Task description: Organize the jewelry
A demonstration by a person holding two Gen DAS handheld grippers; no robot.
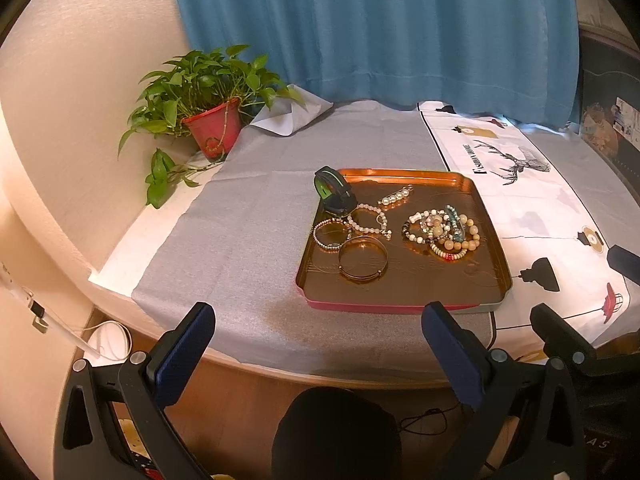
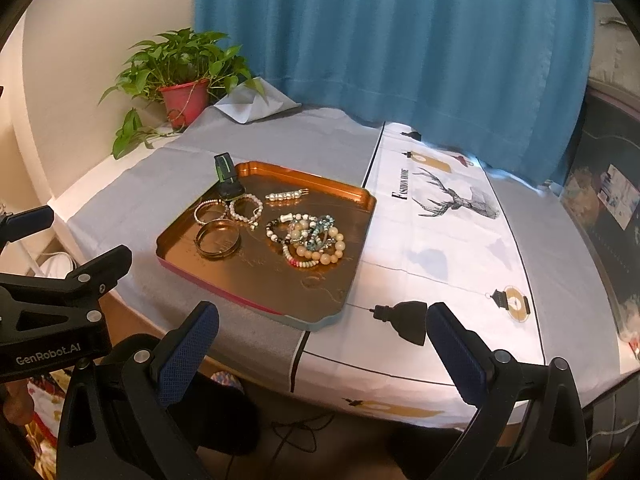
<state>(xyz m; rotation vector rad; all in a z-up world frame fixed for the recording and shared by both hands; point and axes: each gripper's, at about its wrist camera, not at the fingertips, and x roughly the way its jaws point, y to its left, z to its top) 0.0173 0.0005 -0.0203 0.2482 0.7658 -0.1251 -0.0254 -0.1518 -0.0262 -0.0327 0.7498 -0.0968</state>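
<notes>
A copper tray [image 1: 404, 292] [image 2: 256, 300] on the table holds jewelry: a gold bangle [image 1: 363, 258] [image 2: 218, 243], a thin beaded bracelet [image 1: 331, 234] [image 2: 210, 211], a pale bead bracelet [image 1: 366, 219] [image 2: 247, 207], a pearl hair clip [image 1: 395, 197] [image 2: 286, 196], and a heap of bead bracelets [image 1: 442, 232] [image 2: 312, 242]. A black and green band [image 1: 334, 192] [image 2: 226, 178] leans on the tray's far left corner. My left gripper [image 1: 318, 340] and right gripper [image 2: 322, 338] are both open and empty, held short of the table's front edge.
A potted plant in a red pot [image 1: 212, 130] [image 2: 184, 100] stands at the back left. A grey cloth [image 1: 240, 220] covers the left of the table, and a white printed cloth [image 2: 460, 240] the right. A blue curtain [image 1: 380, 28] hangs behind.
</notes>
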